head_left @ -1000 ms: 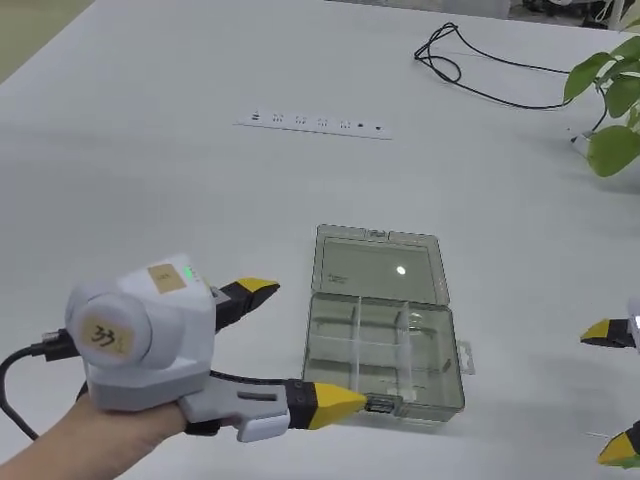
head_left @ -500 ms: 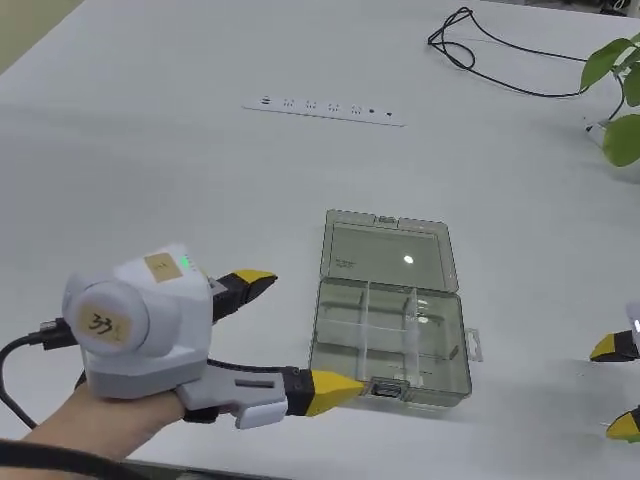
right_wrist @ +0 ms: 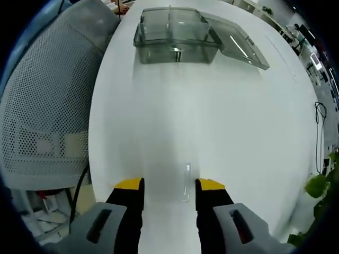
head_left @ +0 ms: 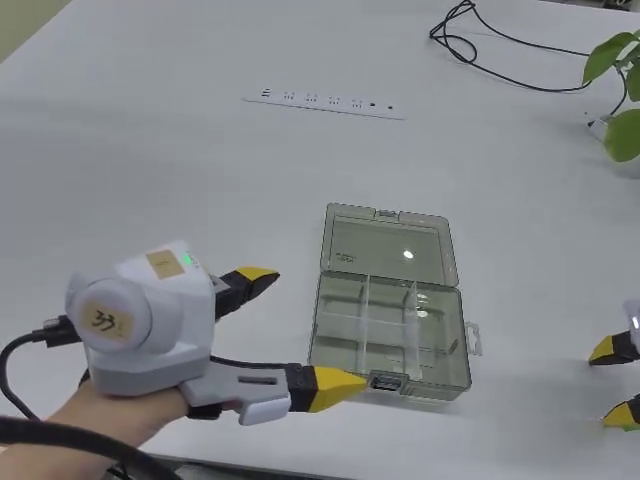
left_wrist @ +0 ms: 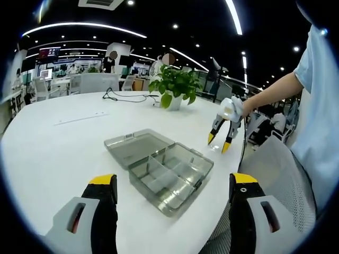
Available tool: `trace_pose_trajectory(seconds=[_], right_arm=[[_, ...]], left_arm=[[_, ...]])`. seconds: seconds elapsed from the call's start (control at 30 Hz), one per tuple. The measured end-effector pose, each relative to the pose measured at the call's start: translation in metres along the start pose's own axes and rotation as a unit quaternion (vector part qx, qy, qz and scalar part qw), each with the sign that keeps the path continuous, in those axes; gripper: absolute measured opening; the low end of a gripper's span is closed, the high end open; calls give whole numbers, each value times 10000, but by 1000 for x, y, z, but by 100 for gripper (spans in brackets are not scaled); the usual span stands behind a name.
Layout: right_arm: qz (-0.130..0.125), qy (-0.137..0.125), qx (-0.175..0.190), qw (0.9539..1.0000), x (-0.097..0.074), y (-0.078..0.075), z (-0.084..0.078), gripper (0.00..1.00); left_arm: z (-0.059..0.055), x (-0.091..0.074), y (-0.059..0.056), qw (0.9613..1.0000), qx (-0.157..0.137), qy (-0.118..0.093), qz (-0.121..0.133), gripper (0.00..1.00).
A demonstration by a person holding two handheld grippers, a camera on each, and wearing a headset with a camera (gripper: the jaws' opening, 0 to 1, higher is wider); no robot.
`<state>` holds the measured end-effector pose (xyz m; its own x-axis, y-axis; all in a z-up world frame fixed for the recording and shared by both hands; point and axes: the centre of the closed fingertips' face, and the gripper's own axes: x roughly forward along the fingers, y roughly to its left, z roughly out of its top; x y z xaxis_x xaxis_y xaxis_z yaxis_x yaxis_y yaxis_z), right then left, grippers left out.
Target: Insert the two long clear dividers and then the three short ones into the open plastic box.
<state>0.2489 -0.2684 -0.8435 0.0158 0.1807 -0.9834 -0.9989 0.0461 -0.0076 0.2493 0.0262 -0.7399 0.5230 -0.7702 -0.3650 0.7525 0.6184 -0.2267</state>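
Note:
The clear plastic box [head_left: 390,335] lies open on the white table, its lid [head_left: 388,245] folded back flat. Clear dividers stand inside it and split it into several compartments. My left gripper [head_left: 300,328] hovers open just left of the box, one fingertip near the box's front latch. From the left gripper view the box [left_wrist: 169,172] sits ahead between the jaws. My right gripper [head_left: 608,382] is open at the table's right edge, well away from the box [right_wrist: 175,39]. A short clear divider [right_wrist: 186,182] lies flat on the table between its fingertips, closer to the right one.
A white power strip [head_left: 325,103] lies at the back of the table, with a black cable [head_left: 480,40] and a potted plant [head_left: 620,90] at the far right. A grey mesh chair [right_wrist: 47,95] stands beside the table edge near my right gripper.
The head camera has shifted a little. The right gripper's jaws have narrowed at the right edge. The left gripper and the box have kept their places.

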Motion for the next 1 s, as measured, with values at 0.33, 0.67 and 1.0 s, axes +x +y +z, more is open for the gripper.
trace_pose_trajectory(seconds=[0.33, 0.67, 1.0], right_arm=[[-61, 80, -6, 9999, -2, 0, -1, 32], [-522, -381, 95, 9979, -22, -11, 39, 32], [-1212, -1230, -141, 9849, -55, -32, 113, 32]], left_arm=[[1, 0, -2, 10000, -23, -27, -13, 89], [-2, 0, 2, 9999, -124, 65, 23, 87], [10, 10, 11, 9952, -975, -21, 22, 79]])
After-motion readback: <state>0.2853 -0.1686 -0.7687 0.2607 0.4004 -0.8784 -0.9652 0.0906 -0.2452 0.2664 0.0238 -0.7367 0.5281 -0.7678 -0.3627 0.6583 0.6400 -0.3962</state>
